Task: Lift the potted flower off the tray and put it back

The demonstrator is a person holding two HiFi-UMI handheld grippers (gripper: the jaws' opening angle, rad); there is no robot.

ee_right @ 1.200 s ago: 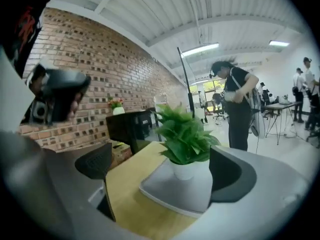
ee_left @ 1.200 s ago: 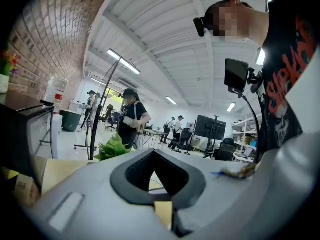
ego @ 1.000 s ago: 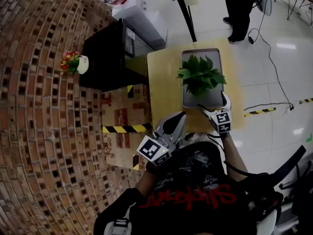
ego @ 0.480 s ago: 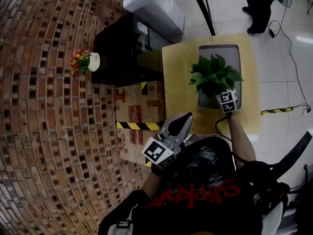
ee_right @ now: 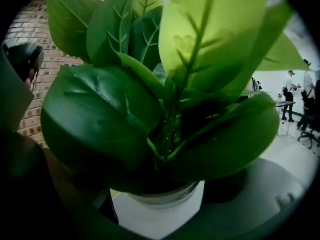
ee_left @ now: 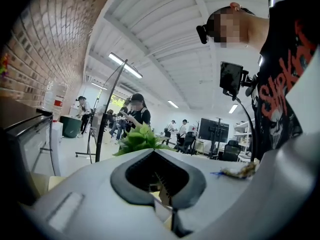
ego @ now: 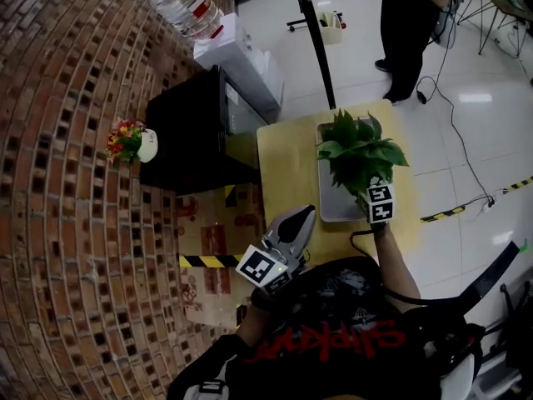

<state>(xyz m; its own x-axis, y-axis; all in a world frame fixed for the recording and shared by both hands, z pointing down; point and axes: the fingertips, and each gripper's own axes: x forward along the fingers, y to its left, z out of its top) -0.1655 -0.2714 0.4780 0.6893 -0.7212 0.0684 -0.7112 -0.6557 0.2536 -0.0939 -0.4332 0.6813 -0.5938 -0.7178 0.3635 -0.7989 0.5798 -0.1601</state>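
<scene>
Half done, I'd say: right gripper [ego: 372, 192] pinches the pot [ee_right: 165, 211] between its fingers, tray [ego: 331, 208] below them; setting down remains. Idle left gripper [ego: 300, 218], fingers pressed together.

A black T-shirt [ego: 333, 327] with red lettering, a pale grey left gripper [ego: 305, 213] bearing a black-and-white marker cube [ego: 261, 267], and a thin black cable [ego: 355, 234] beside a second such cube [ego: 380, 202].

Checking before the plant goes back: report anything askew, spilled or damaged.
Nothing stands out. The plant looks upright and undamaged in its white pot, gripped by the right tool at the tray. No soil shows on the tray's bare part. The left tool is shut and idle.
</scene>
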